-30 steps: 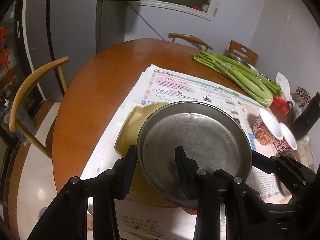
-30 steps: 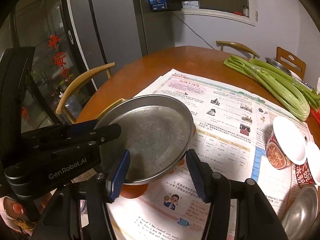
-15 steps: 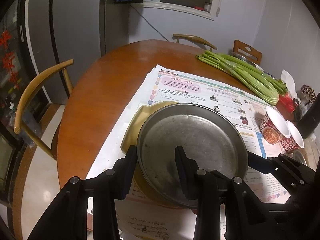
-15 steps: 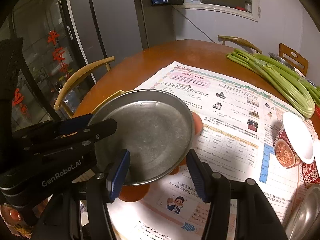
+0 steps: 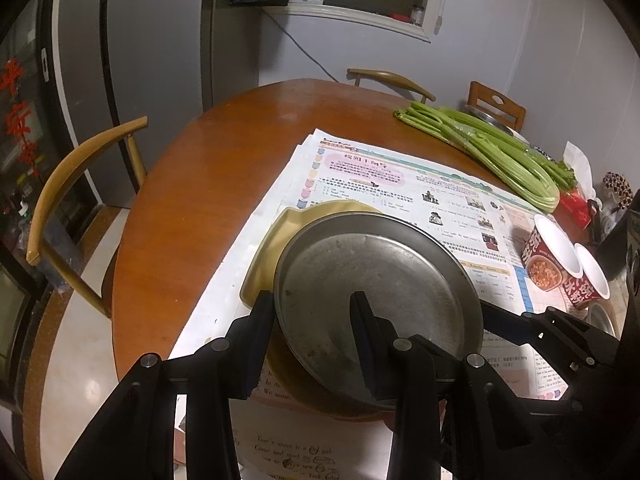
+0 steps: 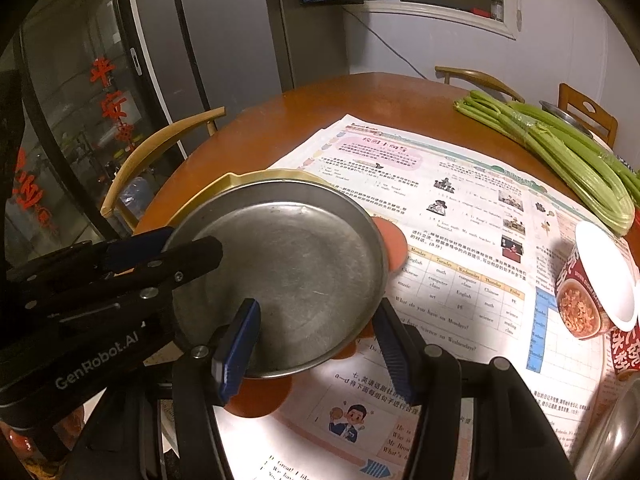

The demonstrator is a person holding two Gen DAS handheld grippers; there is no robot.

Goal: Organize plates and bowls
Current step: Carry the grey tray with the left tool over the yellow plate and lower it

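Gripping the near-left rim of the steel plate [image 5: 376,292] with the left gripper [image 5: 312,320], jaws narrowed, one finger inside the dish and one outside. Flanking the plate's near edge with the right gripper [image 6: 316,340], jaws partly apart, contact unclear. Lowering onto a yellow dish [image 5: 272,240] and orange plate [image 6: 260,396] on newspaper [image 6: 460,240]. Next, probably: seat squarely, release.

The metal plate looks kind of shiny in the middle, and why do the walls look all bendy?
Right wrist view: the metal plate shows a soft, dull sheen, not hard glare; the gripper fingers shade its near edge. Left wrist view: the fisheye lens bends the fridge and wall lines, and the corners go black.
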